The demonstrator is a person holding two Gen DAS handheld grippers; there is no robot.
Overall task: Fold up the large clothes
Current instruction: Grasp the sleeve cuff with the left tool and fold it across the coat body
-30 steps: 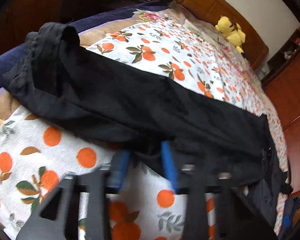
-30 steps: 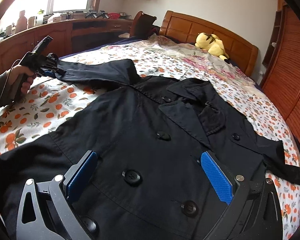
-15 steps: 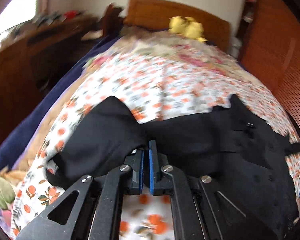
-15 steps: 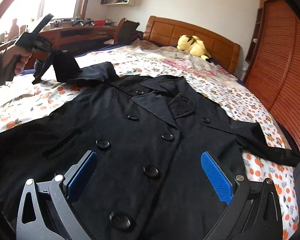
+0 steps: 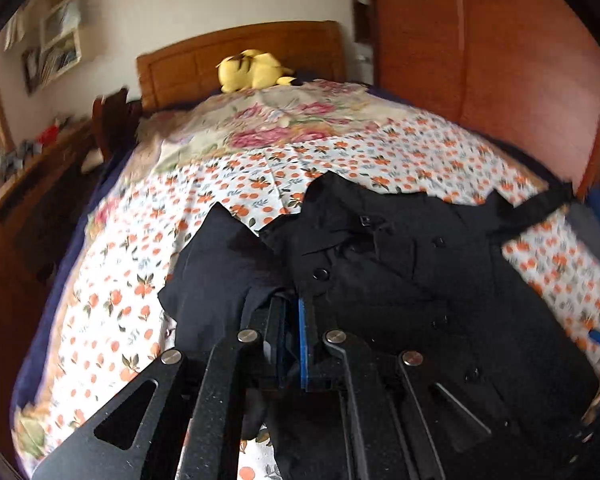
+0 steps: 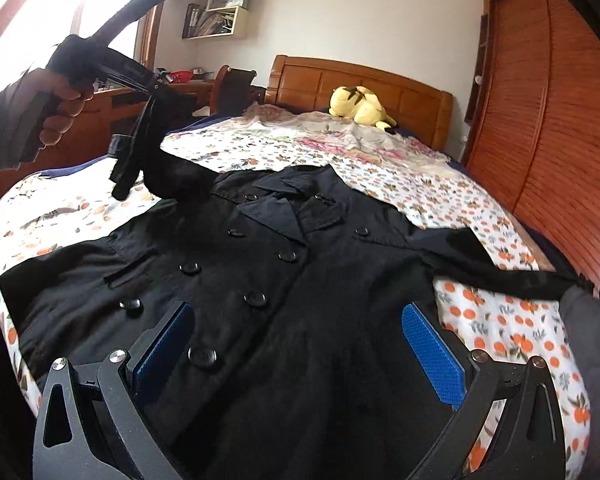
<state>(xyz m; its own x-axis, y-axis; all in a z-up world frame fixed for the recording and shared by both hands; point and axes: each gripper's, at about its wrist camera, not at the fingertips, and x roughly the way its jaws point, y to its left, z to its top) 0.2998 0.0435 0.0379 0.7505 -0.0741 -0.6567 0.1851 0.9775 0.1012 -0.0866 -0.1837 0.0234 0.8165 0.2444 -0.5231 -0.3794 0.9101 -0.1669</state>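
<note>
A black double-breasted coat lies front up on the bed, collar toward the headboard; it also shows in the left wrist view. My left gripper is shut on the coat's left sleeve and holds it lifted above the bed. In the right wrist view the left gripper hangs high at the left with the sleeve cuff dangling from it. My right gripper is open and empty, low over the coat's lower front. The other sleeve lies stretched out to the right.
The bed carries an orange-print sheet and a floral cover. A yellow plush toy sits by the wooden headboard. A wooden wardrobe stands on the right, a desk and chair on the left.
My left gripper closed on the sleeve, lifted it off the bed and swung it toward the coat's body. My right gripper stayed open and shifted slightly over the coat front.
</note>
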